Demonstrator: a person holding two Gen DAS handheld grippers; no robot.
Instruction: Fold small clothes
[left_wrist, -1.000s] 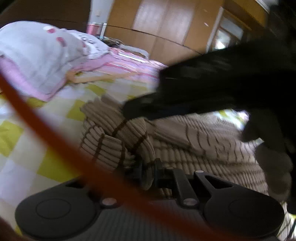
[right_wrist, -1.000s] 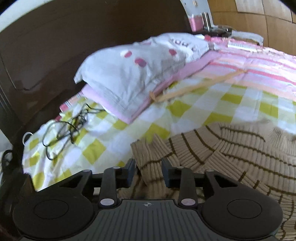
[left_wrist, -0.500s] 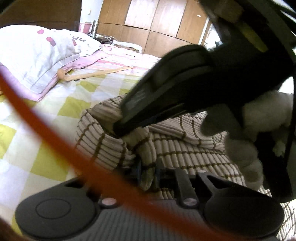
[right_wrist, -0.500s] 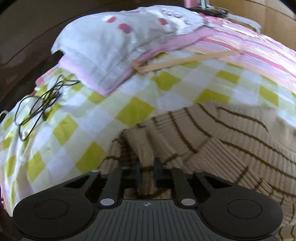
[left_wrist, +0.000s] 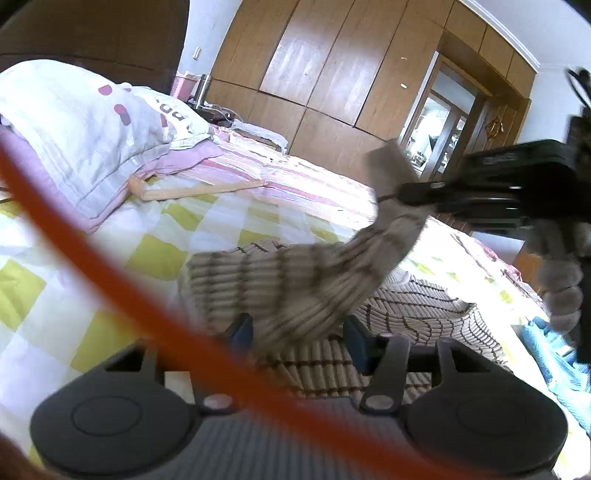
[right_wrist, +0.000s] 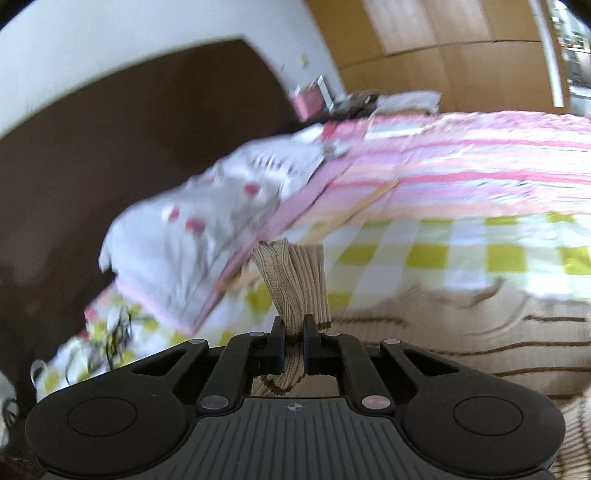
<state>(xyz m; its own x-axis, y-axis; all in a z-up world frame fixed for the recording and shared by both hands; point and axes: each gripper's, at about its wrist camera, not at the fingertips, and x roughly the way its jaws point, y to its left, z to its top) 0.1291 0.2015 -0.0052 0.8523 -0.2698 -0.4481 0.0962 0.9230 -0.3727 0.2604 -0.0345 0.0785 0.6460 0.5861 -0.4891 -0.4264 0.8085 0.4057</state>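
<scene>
Perhaps unreadable letters on pillow (left_wrist: 173, 114)

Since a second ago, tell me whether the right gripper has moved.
Yes. In the left wrist view the right gripper, shut on the striped sweater's sleeve, has lifted off the bed and swung right, toward the wardrobe side, away from the pillow.

The ribbed sweater (left_wrist: 417, 314) lies on the bed (left_wrist: 229, 225), its body spread flat and one sleeve (left_wrist: 332, 273) lifted off it. Seen from the left wrist, the pillow (left_wrist: 85, 122) rests on the bed behind and left of the sweater, with a stick (left_wrist: 199, 190) lying on the bed between them. The wardrobe (left_wrist: 325, 74) stands beyond the bed, behind the sweater. From the right wrist, tangled cables (right_wrist: 114, 332) lie on the bed left of the sweater, before the pillow.
</scene>
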